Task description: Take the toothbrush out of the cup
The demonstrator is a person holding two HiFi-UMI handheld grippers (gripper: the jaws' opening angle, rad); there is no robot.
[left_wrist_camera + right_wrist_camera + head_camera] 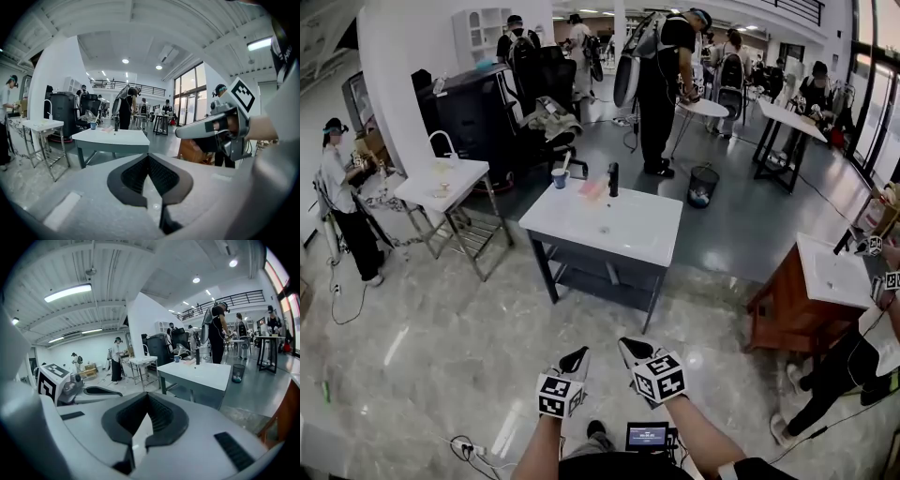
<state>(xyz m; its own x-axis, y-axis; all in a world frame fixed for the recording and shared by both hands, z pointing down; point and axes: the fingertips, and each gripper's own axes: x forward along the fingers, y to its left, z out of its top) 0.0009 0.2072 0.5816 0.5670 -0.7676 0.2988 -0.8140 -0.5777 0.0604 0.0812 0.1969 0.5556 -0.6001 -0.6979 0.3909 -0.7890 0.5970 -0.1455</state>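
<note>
floor (441, 319): glossy stone | basin top (661, 246): smooth white | cabinet (783, 309): wood | left gripper (149, 157) tongs: matt, ribbed

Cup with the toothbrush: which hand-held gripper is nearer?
Left, narrowly. Both are far short of the cup: left hand-held gripper nearly straight before it, right hand-held gripper further to its right.

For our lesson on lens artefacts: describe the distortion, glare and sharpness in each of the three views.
Head view: strong fisheye bending, pale light streaks on the glossy floor, the cup tiny yet distinct. Left gripper view: round black vignette, windows washed bright. Right gripper view: same vignette, tube light glaring.
</note>
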